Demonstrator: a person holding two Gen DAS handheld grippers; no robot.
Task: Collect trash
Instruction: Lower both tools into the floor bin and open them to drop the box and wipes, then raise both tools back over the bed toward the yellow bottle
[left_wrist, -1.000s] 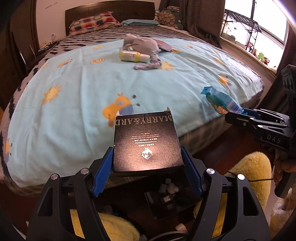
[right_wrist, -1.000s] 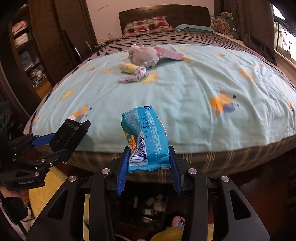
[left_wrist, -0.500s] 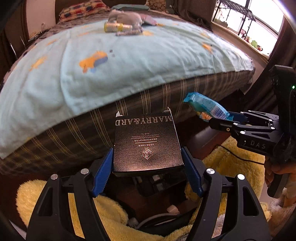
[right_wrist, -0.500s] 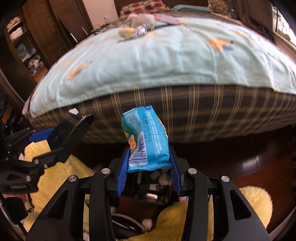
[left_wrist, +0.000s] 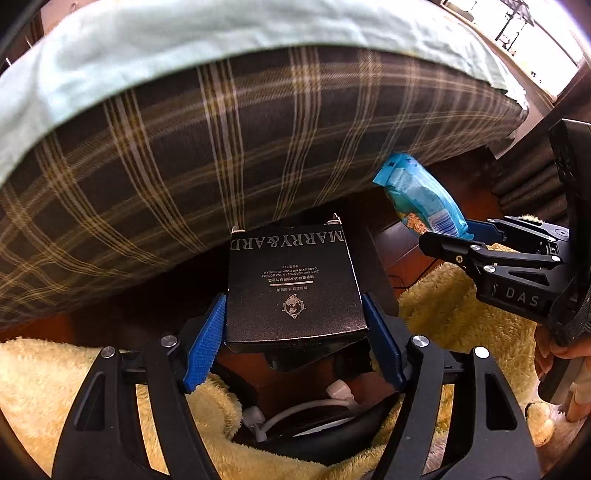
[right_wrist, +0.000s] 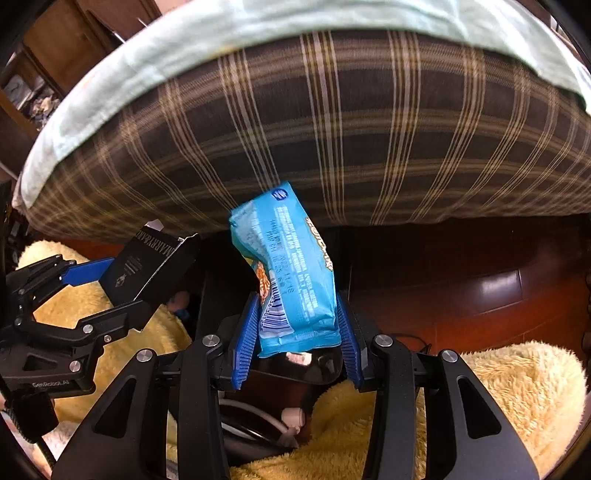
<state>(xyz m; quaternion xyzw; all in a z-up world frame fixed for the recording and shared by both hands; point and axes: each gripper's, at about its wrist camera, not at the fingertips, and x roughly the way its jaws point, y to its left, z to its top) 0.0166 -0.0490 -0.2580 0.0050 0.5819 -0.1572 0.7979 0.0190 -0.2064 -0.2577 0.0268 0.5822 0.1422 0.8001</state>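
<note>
My left gripper (left_wrist: 293, 332) is shut on a black cardboard box (left_wrist: 291, 284) printed "MARRY&ARD"; the box also shows in the right wrist view (right_wrist: 147, 266). My right gripper (right_wrist: 297, 332) is shut on a blue snack wrapper (right_wrist: 291, 273), which also shows in the left wrist view (left_wrist: 421, 199). Both grippers are held low, side by side, over a dark bin (right_wrist: 314, 365) with white scraps and a cord inside, close to the plaid side of the bed (left_wrist: 221, 147).
A yellow fluffy rug (right_wrist: 498, 391) lies on the dark wooden floor (right_wrist: 480, 291) around the bin. The bed's light blue sheet (left_wrist: 110, 48) hangs over the plaid mattress side just ahead. A wooden wardrobe (right_wrist: 74, 40) stands at the upper left.
Both grippers have dropped from above the bed to floor level in front of it, each still holding its item. The bed top is out of view now.
</note>
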